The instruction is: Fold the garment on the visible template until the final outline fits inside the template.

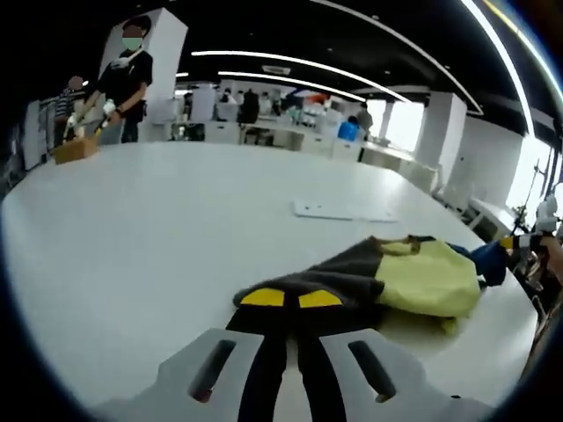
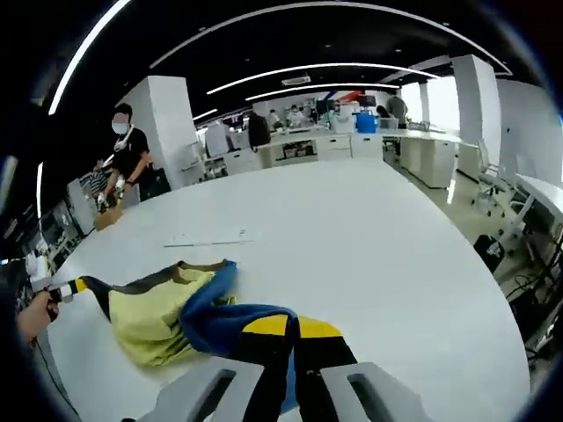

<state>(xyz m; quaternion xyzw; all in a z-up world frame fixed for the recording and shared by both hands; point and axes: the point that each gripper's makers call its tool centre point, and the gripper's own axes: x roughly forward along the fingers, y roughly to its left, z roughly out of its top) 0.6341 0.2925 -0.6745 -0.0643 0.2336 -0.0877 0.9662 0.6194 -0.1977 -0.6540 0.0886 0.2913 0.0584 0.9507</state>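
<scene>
A garment (image 1: 422, 277) in pale yellow, dark grey and blue lies bunched on the white table (image 1: 176, 229). My left gripper (image 1: 291, 341) is shut on a dark end with yellow patches (image 1: 283, 298). The right gripper (image 1: 528, 239) comes in at the far right by the blue part (image 1: 486, 260). In the right gripper view, my right gripper (image 2: 295, 352) is shut on a black and yellow end (image 2: 290, 327) next to blue cloth (image 2: 211, 318). The yellow body (image 2: 149, 321) lies to the left, and the left gripper (image 2: 54, 291) holds a dark strip. A flat white template sheet (image 1: 343, 211) (image 2: 211, 237) lies beyond the garment.
A masked person (image 1: 123, 83) (image 2: 127, 149) stands at the table's far side beside a cardboard box (image 1: 75, 149). White pillars and desks (image 2: 317, 145) fill the room behind. The table edge (image 2: 493, 290) curves off on the right.
</scene>
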